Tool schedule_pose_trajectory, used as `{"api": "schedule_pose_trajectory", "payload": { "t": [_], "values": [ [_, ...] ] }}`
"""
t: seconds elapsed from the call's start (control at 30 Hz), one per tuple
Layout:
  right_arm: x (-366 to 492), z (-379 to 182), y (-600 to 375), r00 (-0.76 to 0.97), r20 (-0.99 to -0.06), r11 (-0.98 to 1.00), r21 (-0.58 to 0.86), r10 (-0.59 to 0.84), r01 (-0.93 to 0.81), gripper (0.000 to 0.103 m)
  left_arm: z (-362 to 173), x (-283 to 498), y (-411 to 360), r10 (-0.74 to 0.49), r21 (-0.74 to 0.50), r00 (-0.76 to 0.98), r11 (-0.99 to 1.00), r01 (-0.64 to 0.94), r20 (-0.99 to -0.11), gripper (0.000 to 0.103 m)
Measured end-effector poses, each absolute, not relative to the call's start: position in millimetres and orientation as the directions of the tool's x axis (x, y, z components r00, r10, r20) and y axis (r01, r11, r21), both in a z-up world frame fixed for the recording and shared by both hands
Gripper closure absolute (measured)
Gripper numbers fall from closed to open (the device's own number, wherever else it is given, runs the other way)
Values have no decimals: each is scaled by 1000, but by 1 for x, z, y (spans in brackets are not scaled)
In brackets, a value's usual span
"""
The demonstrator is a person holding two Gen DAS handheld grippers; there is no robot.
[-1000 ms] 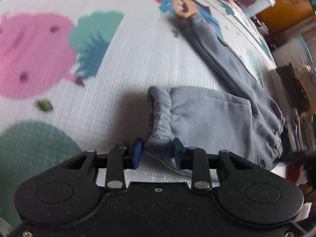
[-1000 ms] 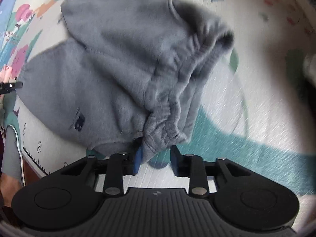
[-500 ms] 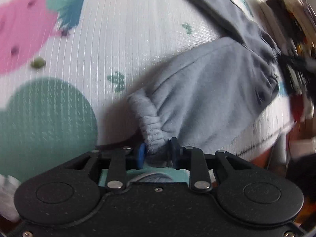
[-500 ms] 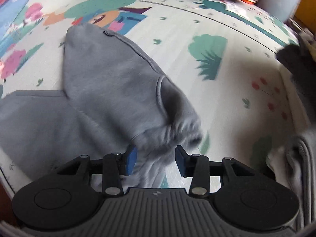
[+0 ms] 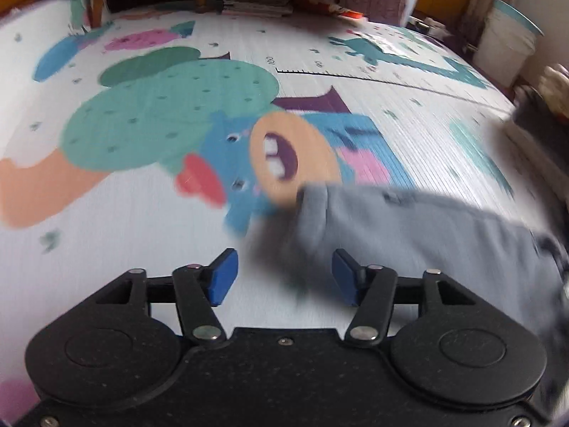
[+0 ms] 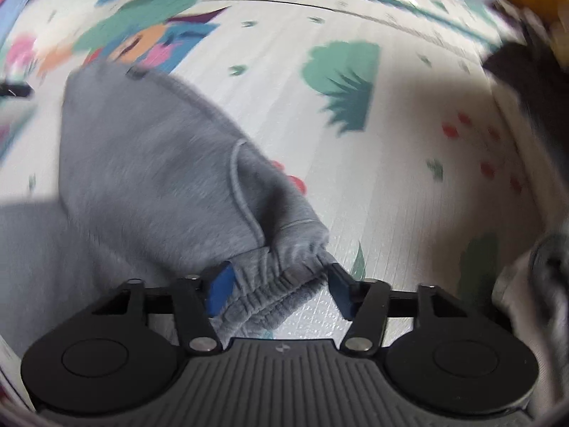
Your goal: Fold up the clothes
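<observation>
Half a second ago the left tool point(image 5: 281, 277) was pinching the elastic cuff of the grey sweatpants point(image 6: 149, 163); now its blue pads point(image 5: 222, 277) stand spread wide with nothing between them, and the camera has swung up to look across the play mat point(image 5: 124, 220). The right tool point(image 6: 275, 290), already apart in the earlier frame, is now spread even wider, its pads on either side of the gathered waistband point(image 6: 281, 277) without gripping it. The left wrist view shows only a blurred grey end of the sweatpants point(image 5: 409, 220) at the lower right of the frame, lying on the mat just past the right-hand pad and touching the orange face of the cartoon print point(image 5: 284, 156). The right wrist view shows far more of the garment: it runs from the upper left of the frame down to the lower centre, lying flat on the mat point(image 6: 409, 185) with a pocket seam point(image 6: 242, 192) curving across it. Only the left view takes in the white bucket point(image 5: 505, 46) at the upper right and the stacked books point(image 5: 259, 1) at the top edge. Only the right view shows a pale folded cloth point(image 6: 533, 284) at the lower right.
</observation>
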State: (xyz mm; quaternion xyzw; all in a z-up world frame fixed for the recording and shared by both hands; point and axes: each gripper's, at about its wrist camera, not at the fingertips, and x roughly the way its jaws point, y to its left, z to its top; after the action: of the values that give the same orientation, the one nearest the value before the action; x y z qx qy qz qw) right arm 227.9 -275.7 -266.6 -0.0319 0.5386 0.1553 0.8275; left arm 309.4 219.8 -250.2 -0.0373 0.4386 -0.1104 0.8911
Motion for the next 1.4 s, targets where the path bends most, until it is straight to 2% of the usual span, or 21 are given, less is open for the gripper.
{"api": "schedule_pose_trajectory", "payload": {
  "t": [0.07, 0.1, 0.13, 0.17, 0.2, 0.27, 0.3, 0.33, 0.4, 0.43, 0.5, 0.6, 0.73, 0.83, 0.9, 0.97, 1.0, 1.03, 1.1, 1.23, 1.4],
  "values": [
    [231, -272, -287, 365, -901, 959, 155, 235, -236, 57, -266, 335, 207, -254, -189, 549, 967, 173, -796, 40],
    [232, -275, -290, 365, -902, 962, 157, 232, -223, 57, -276, 344, 198, -236, -171, 530, 971, 169, -815, 44],
    [233, -279, -293, 363, -903, 963, 160, 231, -216, 57, -281, 345, 194, -237, -163, 510, 969, 187, -827, 64],
    [234, -282, -296, 361, -903, 964, 163, 231, -209, 57, -279, 342, 192, -223, -124, 527, 968, 217, -820, 73],
    [235, -285, -296, 365, -904, 966, 153, 222, -210, 57, -269, 332, 200, -237, -157, 568, 970, 187, -788, 78],
    [238, -283, -292, 396, -898, 969, 104, 189, -225, 60, -247, 310, 219, -259, -242, 650, 963, 118, -714, 78],
    [240, -279, -289, 419, -888, 968, 94, 188, -234, 61, -236, 299, 228, -265, -287, 690, 954, 86, -674, 77],
    [245, -277, -284, 432, -881, 963, 86, 192, -254, 61, -236, 292, 232, -251, -287, 706, 955, 70, -662, 72],
    [257, -285, -267, 427, -890, 950, 19, 158, -312, 61, -267, 298, 227, -130, -127, 608, 991, 49, -783, 56],
    [262, -289, -258, 434, -891, 941, -23, 133, -337, 62, -267, 294, 230, -113, -119, 610, 992, 30, -784, 49],
    [271, -287, -248, 471, -876, 937, -76, 100, -341, 62, -263, 284, 238, -88, -121, 630, 993, -11, -772, 43],
    [264, -267, -246, 540, -834, 942, -85, 111, -326, 62, -246, 264, 237, -56, -101, 696, 995, -24, -715, 44],
    [235, -243, -235, 636, -748, 915, -98, 192, -391, 62, -244, 252, 206, -130, -24, 717, 988, 156, -685, 44],
    [236, -260, -214, 556, -794, 850, -100, 245, -517, 62, -264, 261, 186, -127, 85, 691, 961, 264, -712, 44],
    [253, -289, -209, 483, -860, 844, -133, 162, -519, 61, -283, 272, 176, -93, 175, 668, 930, 322, -738, 39],
    [268, -295, -214, 468, -871, 865, -117, 146, -489, 54, -280, 285, 178, -94, 156, 655, 937, 312, -750, 39],
    [275, -295, -218, 467, -871, 876, -103, 149, -471, 46, -274, 284, 178, -98, 155, 656, 936, 316, -749, 40],
    [281, -295, -222, 467, -871, 887, -88, 151, -452, 44, -268, 282, 178, -103, 155, 657, 934, 322, -747, 41],
    [273, -286, -223, 493, -853, 890, -78, 174, -449, 53, -255, 271, 179, -121, 146, 665, 932, 332, -737, 41],
    [240, -263, -220, 532, -804, 861, -52, 264, -506, 55, -233, 221, 180, -241, 26, 627, 922, 386, -741, 41],
    [165, -245, -213, 506, -766, 753, -45, 397, -657, 58, -240, 126, 177, -367, -110, 470, 866, 489, -803, 41]
  ]
}}
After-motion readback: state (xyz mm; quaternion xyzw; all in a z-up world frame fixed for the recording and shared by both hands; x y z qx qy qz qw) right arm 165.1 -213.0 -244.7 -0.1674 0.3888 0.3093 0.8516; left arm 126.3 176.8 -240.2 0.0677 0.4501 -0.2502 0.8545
